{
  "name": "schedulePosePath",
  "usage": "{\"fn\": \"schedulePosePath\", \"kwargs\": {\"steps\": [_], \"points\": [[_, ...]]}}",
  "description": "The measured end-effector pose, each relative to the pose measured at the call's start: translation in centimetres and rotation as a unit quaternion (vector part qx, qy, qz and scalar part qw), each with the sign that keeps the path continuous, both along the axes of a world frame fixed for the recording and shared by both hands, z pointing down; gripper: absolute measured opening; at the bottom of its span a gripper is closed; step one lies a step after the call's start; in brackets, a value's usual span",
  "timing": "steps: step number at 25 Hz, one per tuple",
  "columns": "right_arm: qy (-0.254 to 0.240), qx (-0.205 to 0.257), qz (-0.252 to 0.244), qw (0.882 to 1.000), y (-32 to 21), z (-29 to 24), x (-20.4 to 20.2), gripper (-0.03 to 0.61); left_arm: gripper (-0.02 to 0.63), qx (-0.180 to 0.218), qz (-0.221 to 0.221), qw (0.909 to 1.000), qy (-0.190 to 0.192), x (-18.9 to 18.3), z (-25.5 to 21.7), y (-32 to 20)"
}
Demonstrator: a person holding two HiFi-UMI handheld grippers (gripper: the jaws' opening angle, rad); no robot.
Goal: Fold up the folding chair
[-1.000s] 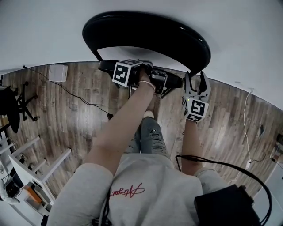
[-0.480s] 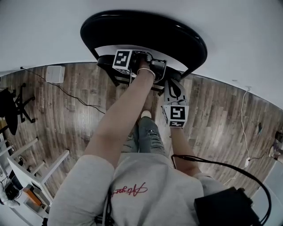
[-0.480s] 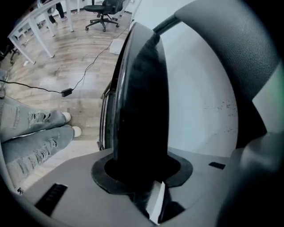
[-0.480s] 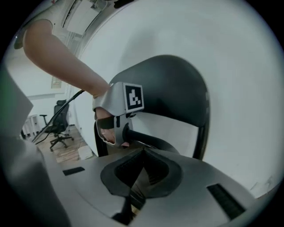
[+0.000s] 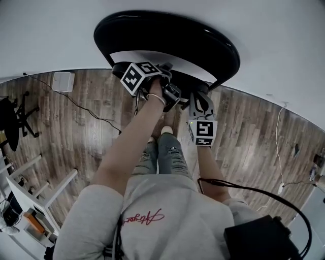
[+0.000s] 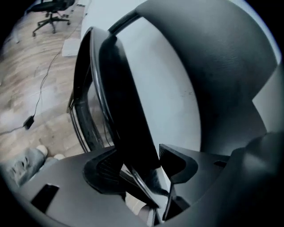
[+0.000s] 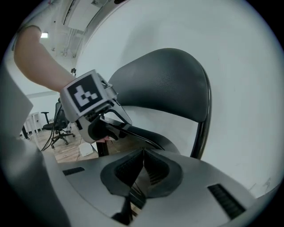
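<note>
Seemingly mid-fold: left gripper (image 6: 148,166) pinches the seat (image 6: 126,115) edge, right gripper (image 7: 142,170) shut, empty, beside it; next probably pushes seat toward backrest (image 7: 164,84).

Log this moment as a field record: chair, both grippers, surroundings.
Chair: black folding chair by white wall; seat and backrest apart, not folded flat
Left gripper: shut on seat edge
Right gripper: fingers together, empty, beside the seat
Surroundings: wood floor, office chair farther off
</note>
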State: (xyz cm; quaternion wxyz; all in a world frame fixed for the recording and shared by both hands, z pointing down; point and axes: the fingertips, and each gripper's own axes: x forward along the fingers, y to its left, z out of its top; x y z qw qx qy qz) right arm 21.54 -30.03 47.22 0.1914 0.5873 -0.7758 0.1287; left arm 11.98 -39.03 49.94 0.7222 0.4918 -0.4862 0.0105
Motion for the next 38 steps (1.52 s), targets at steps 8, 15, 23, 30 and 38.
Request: {"fn": "schedulePosePath", "kwargs": {"steps": [8,15,23,30,38], "points": [[-0.025,0.043,-0.016,0.999,0.8,-4.8,-1.9,0.017,0.165,0.224,0.154,0.9589,-0.082,-4.7,-5.6,6.2],[-0.052,0.099,-0.013,0.994,2.7,-12.4,-6.7,0.017,0.020,0.449,0.199,0.8267,-0.275,-7.0,-14.9,10.3],[-0.059,0.152,0.001,0.987,7.6,-18.5,-11.4,0.017,0.017,0.574,0.192,0.7458,-0.278,-8.0,-22.1,15.5],[-0.043,0.187,0.020,0.981,10.5,-21.4,-13.2,0.017,0.016,0.611,0.210,0.7195,-0.254,-9.6,-23.5,19.0],[-0.038,0.192,0.043,0.980,12.6,-21.7,-14.2,0.017,0.016,0.635,0.217,0.7017,-0.239,-9.7,-25.6,20.6]]}}
